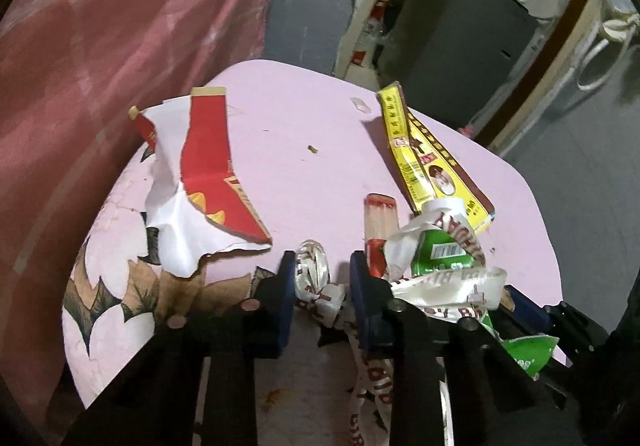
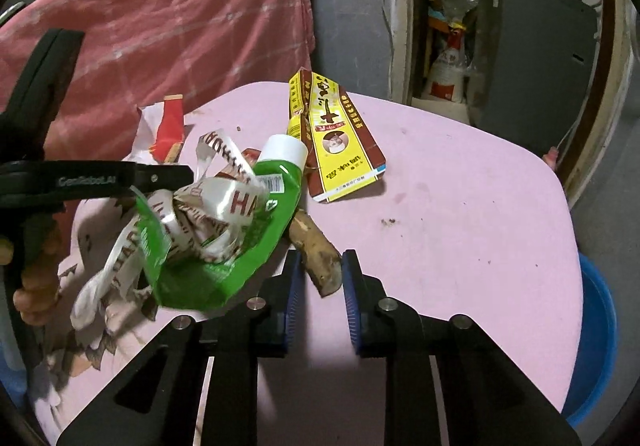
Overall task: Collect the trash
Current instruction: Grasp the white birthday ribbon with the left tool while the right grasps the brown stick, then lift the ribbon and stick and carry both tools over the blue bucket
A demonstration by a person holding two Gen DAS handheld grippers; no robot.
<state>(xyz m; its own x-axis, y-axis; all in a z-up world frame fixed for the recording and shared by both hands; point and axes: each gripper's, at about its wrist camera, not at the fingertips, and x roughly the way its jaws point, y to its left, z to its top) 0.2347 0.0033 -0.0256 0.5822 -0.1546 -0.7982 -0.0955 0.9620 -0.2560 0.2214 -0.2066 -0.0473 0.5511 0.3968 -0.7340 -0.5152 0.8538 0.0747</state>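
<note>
Pink laminate covers the table point(image 2: 460, 206), on which the trash is scattered within reach of both grippers; a blue tub point(image 2: 600, 346) is seen below its right edge only in the right wrist view, and is judged to be the likely place for the rubbish. A torn red and white carton point(image 1: 204, 182) lies flat at the far left, well apart from the rest, untouched. A flattened yellow box point(image 2: 336, 142) lies at the far side, its near end just beside the white cap of a green pouch point(image 2: 224, 278).

The pouch and a white printed ribbon point(image 2: 216, 206) are tangled into one heap, so that one pull may drag both. The left gripper point(image 1: 320, 278) is drawn in on a loop of that ribbon, which is pinched between its blue pads; its black body and the hand holding it are shown from outside only in the right wrist view.

A brown root-like stick point(image 2: 316, 254) pokes out from under the pouch; the right gripper point(image 2: 320, 278) is narrowed around its near end, and the pads appear to press on it, though contact on the right side is not sharp. The left wrist view alone shows a small red-capped tube point(image 1: 380, 218) beside the heap, hidden by ribbon in the other view.
</note>
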